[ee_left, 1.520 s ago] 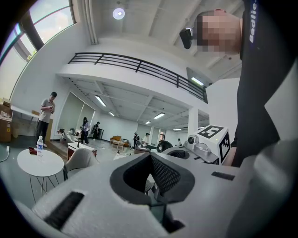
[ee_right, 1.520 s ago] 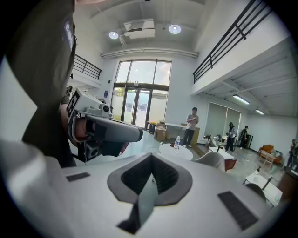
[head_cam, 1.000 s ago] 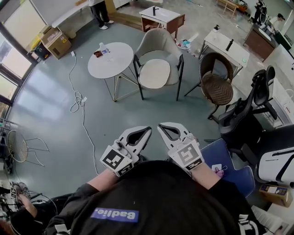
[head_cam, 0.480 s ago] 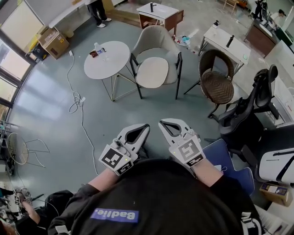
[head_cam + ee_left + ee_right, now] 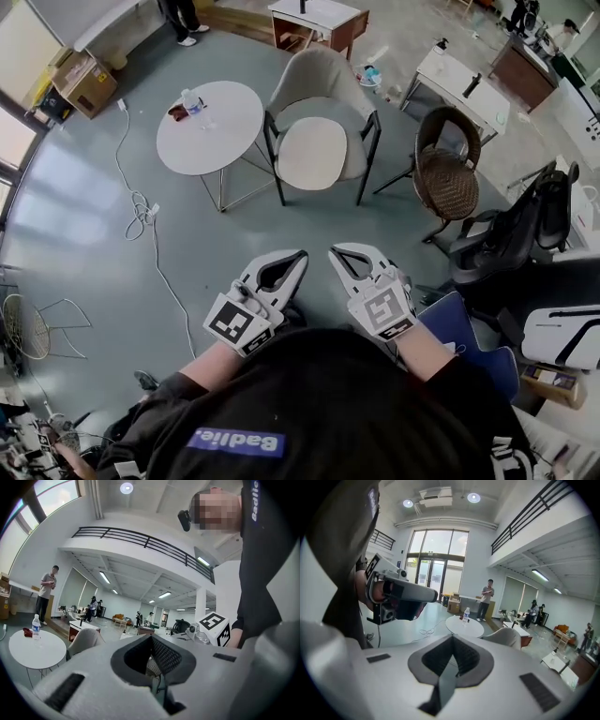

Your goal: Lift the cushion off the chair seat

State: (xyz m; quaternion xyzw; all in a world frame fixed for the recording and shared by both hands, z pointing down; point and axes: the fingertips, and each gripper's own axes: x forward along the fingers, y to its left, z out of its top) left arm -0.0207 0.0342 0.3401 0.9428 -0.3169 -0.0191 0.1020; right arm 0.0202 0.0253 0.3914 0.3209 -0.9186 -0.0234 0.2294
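We hold the left gripper point(image 5: 289, 265) and right gripper point(image 5: 349, 262) side by side, their white wedge jaws pressed together on nothing. Well ahead, the smooth oval cream cushion point(image 5: 314, 155) lies on the beige shell chair point(image 5: 321, 75), beside a round white table point(image 5: 208, 127) on grey-blue floor point(image 5: 112, 272).

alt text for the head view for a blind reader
From overhead, a person holds the left gripper and right gripper, both shut and empty, side by side, pointing toward a beige chair with its cushion on the seat. A round white table bearing a bottle stands left of the chair.
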